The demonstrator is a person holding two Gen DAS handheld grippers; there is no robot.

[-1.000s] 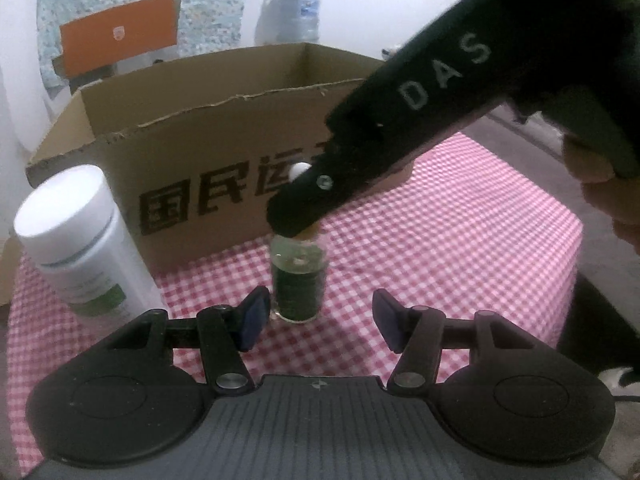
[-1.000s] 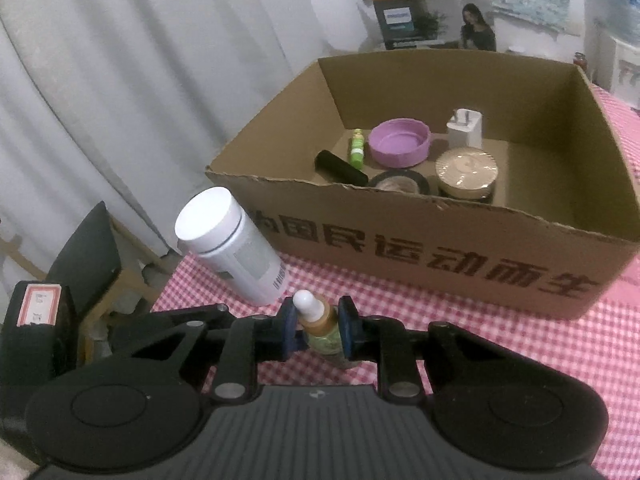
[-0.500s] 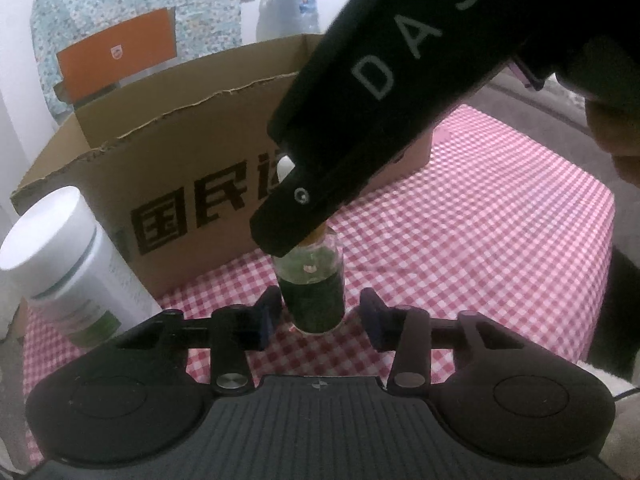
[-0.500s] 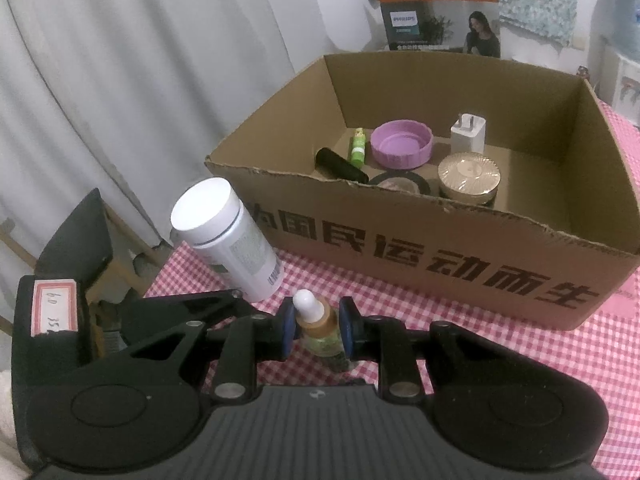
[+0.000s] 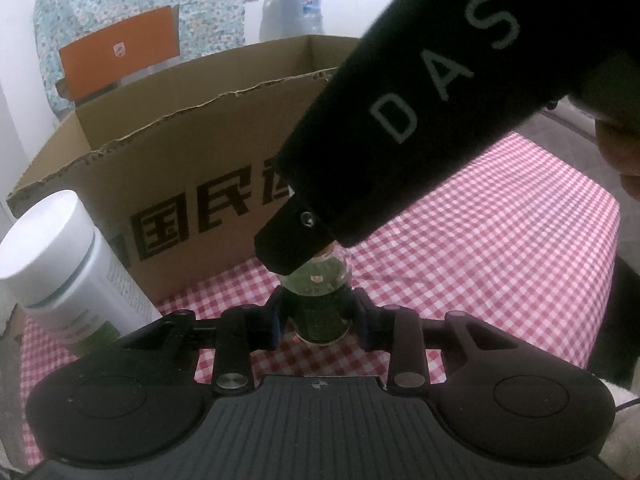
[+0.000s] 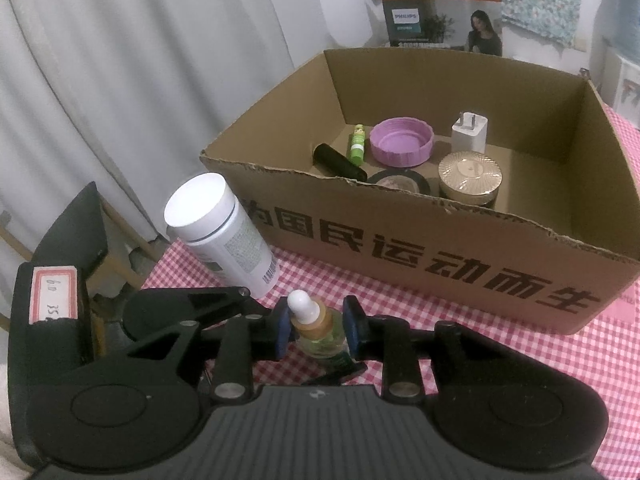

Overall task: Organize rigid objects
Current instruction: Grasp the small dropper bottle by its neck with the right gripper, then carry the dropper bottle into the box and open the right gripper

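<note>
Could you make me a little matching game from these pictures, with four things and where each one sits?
Things:
1. dropper bottle
2. white bottle
3. purple lid
4. plug adapter

Places:
A. inside the cardboard box, next to the green stick
B. on the checked cloth, outside the box at its left corner
C. inside the box, right of the purple lid
D. on the cloth, between the pads of the tongs

Pairs: 1-D, 2-B, 3-A, 4-C
</note>
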